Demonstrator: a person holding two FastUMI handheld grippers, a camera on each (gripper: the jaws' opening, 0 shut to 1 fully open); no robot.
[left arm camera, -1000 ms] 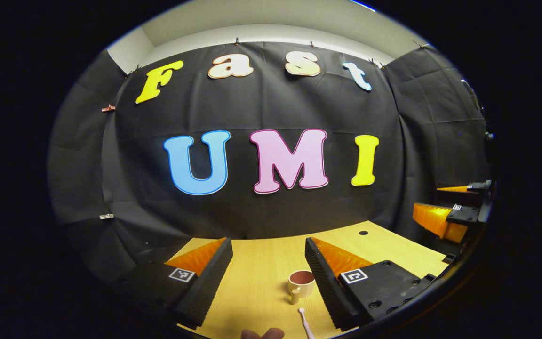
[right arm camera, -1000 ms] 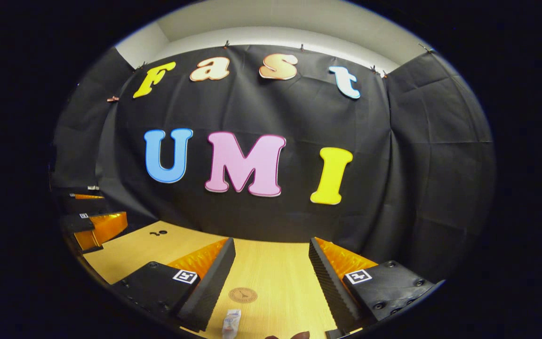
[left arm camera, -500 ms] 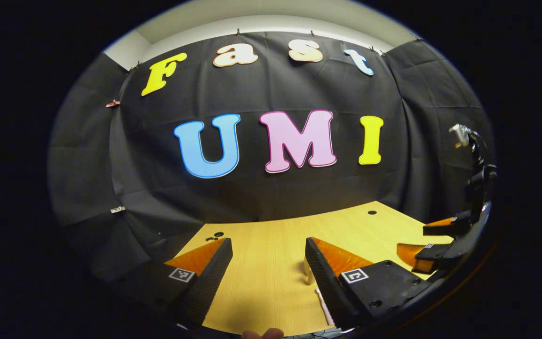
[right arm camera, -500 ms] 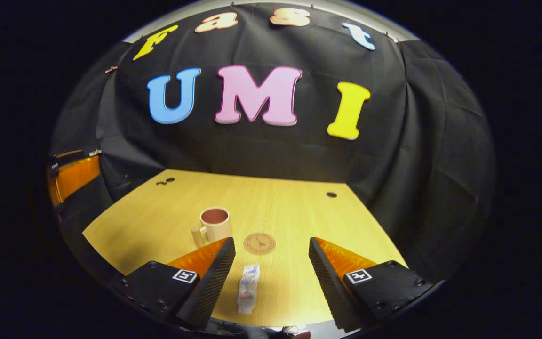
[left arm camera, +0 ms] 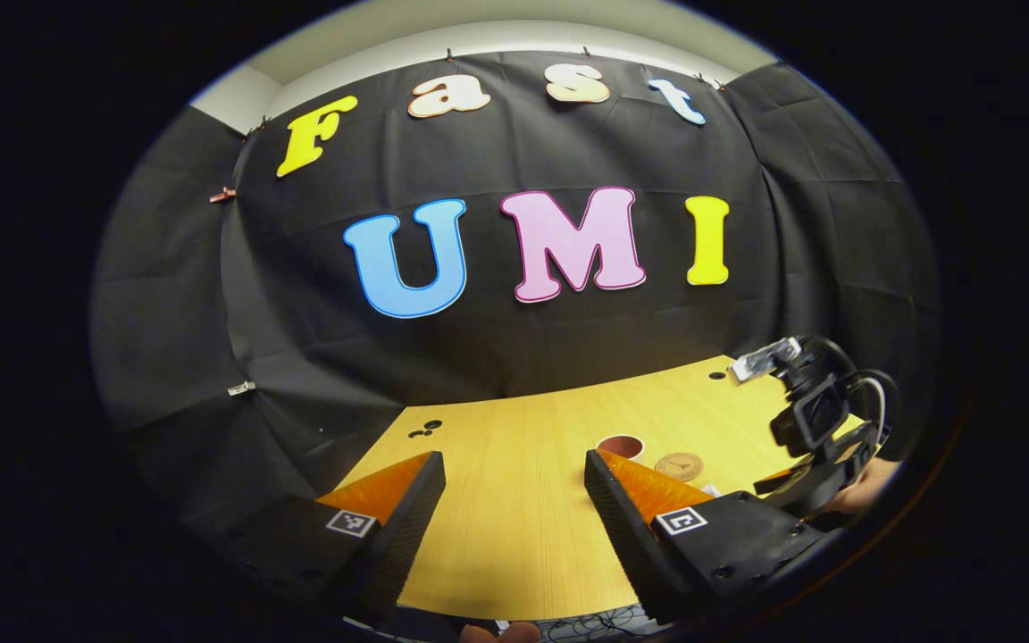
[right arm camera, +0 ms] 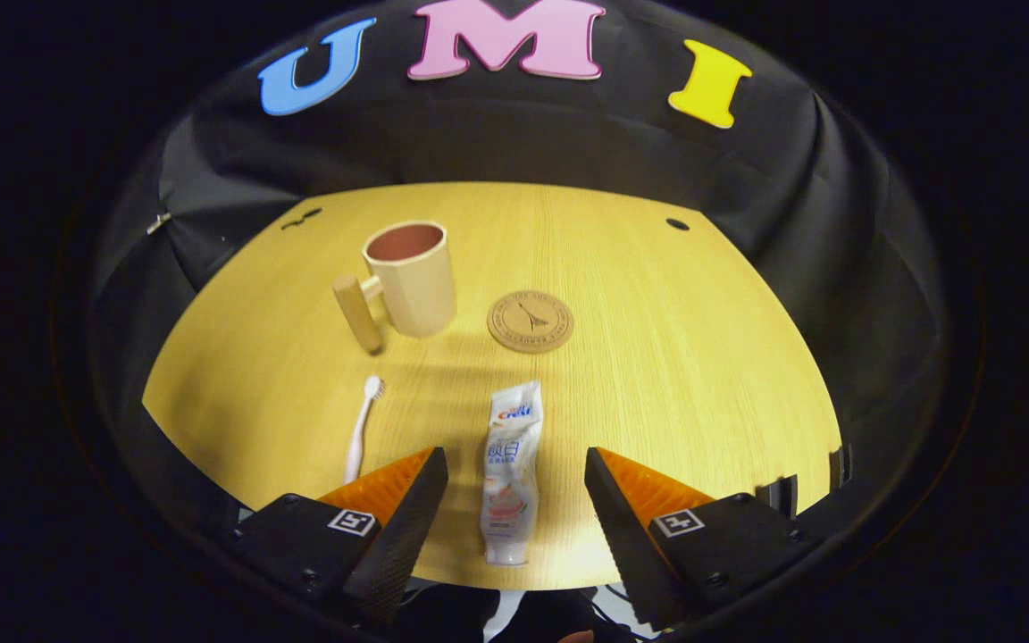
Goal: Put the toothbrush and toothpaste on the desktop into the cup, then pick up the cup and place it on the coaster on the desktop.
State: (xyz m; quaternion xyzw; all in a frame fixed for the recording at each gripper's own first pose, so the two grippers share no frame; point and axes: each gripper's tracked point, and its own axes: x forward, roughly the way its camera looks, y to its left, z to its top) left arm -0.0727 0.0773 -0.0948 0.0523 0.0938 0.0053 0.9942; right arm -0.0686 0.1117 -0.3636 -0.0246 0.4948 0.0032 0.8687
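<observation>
Right gripper view: the toothpaste (right arm camera: pixel 509 473) lies flat on the desk (right arm camera: pixel 675 357), a soft white tube with printed graphics, its cap end toward the near edge and its crimped end pointing at the coaster (right arm camera: pixel 531 321). It lies between the fingers of the right gripper (right arm camera: pixel 509 464), which stands wide open above it, touching nothing. The toothbrush (right arm camera: pixel 361 429) is a slim white stick lying left of the tube, apart from it, head toward the cup (right arm camera: pixel 411 277); its handle end passes behind the gripper's left finger. The cup is a beige faceted mug, upright, reddish inside, with a thick wooden peg handle on its left side. The coaster is a flat round brown disc with an embossed design, just right of the cup and not touching it.

The desk is pale wood grain with a curved front edge. Black cloth (right arm camera: pixel 836 223) closes the back and both sides. Bare desk lies to the right of the coaster and tube.

Left gripper view: the left gripper (left arm camera: pixel 514 505) is open and empty over bare desk. The cup's rim shows past its right finger, the coaster beside it. The right gripper, hand-held, sits at far right above the desk edge.
</observation>
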